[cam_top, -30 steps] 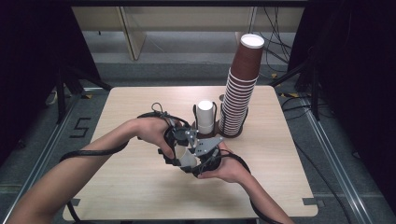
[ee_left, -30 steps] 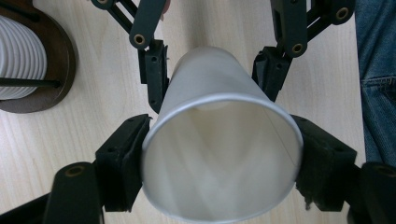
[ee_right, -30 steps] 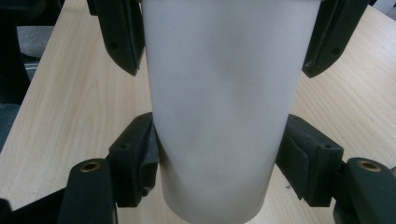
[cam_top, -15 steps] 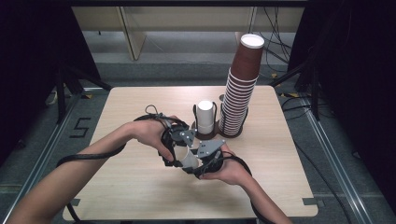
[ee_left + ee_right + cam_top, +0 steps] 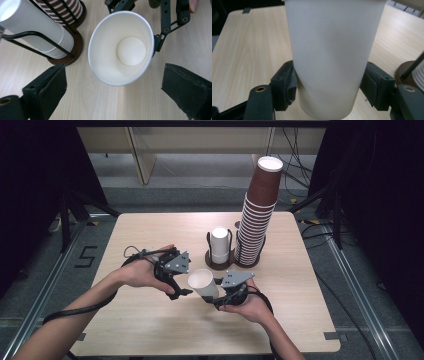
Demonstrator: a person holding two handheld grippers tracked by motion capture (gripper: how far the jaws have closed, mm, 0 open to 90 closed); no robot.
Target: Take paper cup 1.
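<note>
A single white paper cup [image 5: 202, 284] lies tilted above the table, its mouth turned toward my left gripper [image 5: 181, 282]. My right gripper [image 5: 216, 292] is shut on its lower wall. In the right gripper view both pads [image 5: 285, 87] press the cup [image 5: 329, 50]. The left gripper [image 5: 114, 82] has just been opening its jaws. They stand wide, and the cup's mouth [image 5: 122, 47] lies just ahead of them, untouched. Behind stands a white cup stack [image 5: 220, 245] in a wire holder.
A tall stack of brown cups [image 5: 257, 215] rises in a second wire holder right of the white stack, both on brown round bases [image 5: 75, 47]. The wooden table [image 5: 150, 230] has bare room at the left and front. Cables trail from both grippers.
The left gripper has let go of the cup, opened its jaws and drawn back to the left. The right gripper keeps the cup and has shifted slightly.
</note>
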